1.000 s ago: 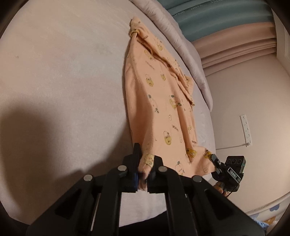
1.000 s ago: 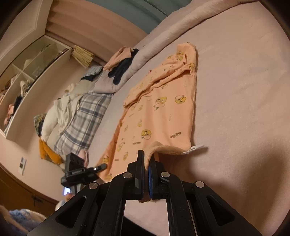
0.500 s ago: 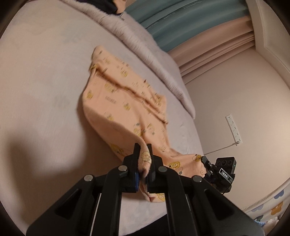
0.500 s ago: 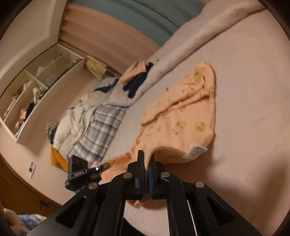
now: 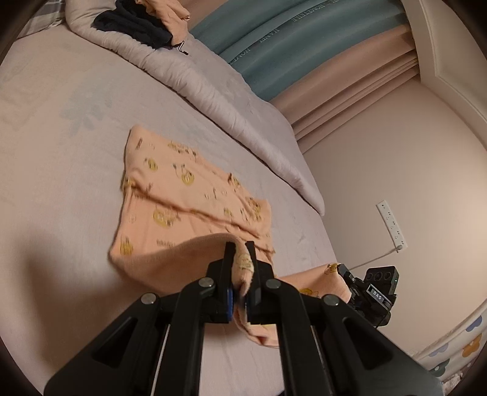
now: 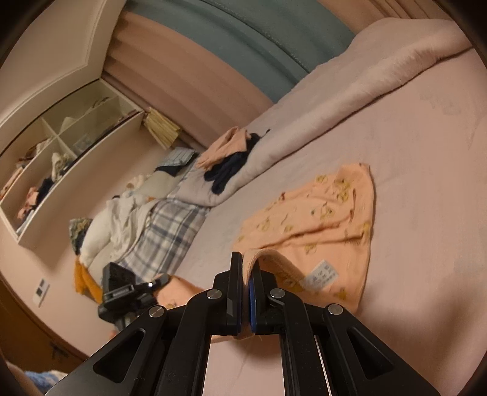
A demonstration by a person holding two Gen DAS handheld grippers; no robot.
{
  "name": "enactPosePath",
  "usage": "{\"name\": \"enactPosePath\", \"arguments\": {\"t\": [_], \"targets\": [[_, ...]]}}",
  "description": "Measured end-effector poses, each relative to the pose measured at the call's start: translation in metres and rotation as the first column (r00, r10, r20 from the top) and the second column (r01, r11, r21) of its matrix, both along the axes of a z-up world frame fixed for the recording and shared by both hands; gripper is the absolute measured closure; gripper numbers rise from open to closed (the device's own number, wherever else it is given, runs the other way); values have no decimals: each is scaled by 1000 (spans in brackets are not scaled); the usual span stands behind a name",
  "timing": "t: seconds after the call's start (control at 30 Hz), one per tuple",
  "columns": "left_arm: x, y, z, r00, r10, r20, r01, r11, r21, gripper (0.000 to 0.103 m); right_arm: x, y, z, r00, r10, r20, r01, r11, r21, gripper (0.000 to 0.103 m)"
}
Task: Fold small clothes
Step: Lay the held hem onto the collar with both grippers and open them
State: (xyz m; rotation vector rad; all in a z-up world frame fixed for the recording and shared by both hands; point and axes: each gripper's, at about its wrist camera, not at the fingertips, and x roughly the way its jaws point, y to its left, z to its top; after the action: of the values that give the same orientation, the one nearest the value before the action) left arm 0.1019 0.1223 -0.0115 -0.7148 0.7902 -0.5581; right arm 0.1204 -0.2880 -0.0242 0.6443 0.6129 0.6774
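Note:
A small peach garment with yellow cartoon prints [image 5: 188, 195] lies on the pale bed [image 5: 61, 121]; it also shows in the right wrist view [image 6: 319, 225]. My left gripper [image 5: 239, 252] is shut on one near corner of it, lifted off the bed. My right gripper [image 6: 246, 265] is shut on the ribbed hem at the other near corner, next to a white care label [image 6: 322, 272]. The near half arches up over the far half, which lies flat. Each gripper shows in the other's view: the right one [image 5: 369, 291], the left one [image 6: 127, 288].
A rolled grey duvet [image 5: 197, 82] runs along the far side, with dark and peach clothes [image 5: 137, 21] piled on it. A plaid blanket and white laundry [image 6: 158, 231] lie at the bed's end. Wall shelves [image 6: 61, 158] and curtains stand behind.
Both grippers have lifted the near edge and carried it forward over the garment. The garment, stretched long a second ago, now lies doubled and short.

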Motion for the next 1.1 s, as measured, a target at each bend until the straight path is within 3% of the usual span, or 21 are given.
{"name": "enactPosePath", "arguments": {"t": [0.37, 0.47, 0.7, 0.97, 1.1], "targets": [[105, 14, -7, 996, 59, -63, -61, 998, -33, 101, 85, 0, 4, 996, -84, -29, 82, 995, -52, 98], [139, 17, -13, 993, 66, -101, -71, 996, -50, 101, 107, 0, -2, 991, -112, -70, 108, 993, -55, 98], [207, 11, -20, 985, 98, -144, -100, 995, -10, 101, 151, -1, -17, 976, -155, -154, 144, 987, -77, 98], [251, 9, -41, 965, 163, -205, -155, 986, 56, 101, 207, -3, -31, 938, -196, -287, 168, 979, -119, 98], [265, 13, -58, 943, 191, -271, -177, 981, 77, 101, 229, -1, -49, 900, -194, -391, 157, 980, -125, 98]]}}
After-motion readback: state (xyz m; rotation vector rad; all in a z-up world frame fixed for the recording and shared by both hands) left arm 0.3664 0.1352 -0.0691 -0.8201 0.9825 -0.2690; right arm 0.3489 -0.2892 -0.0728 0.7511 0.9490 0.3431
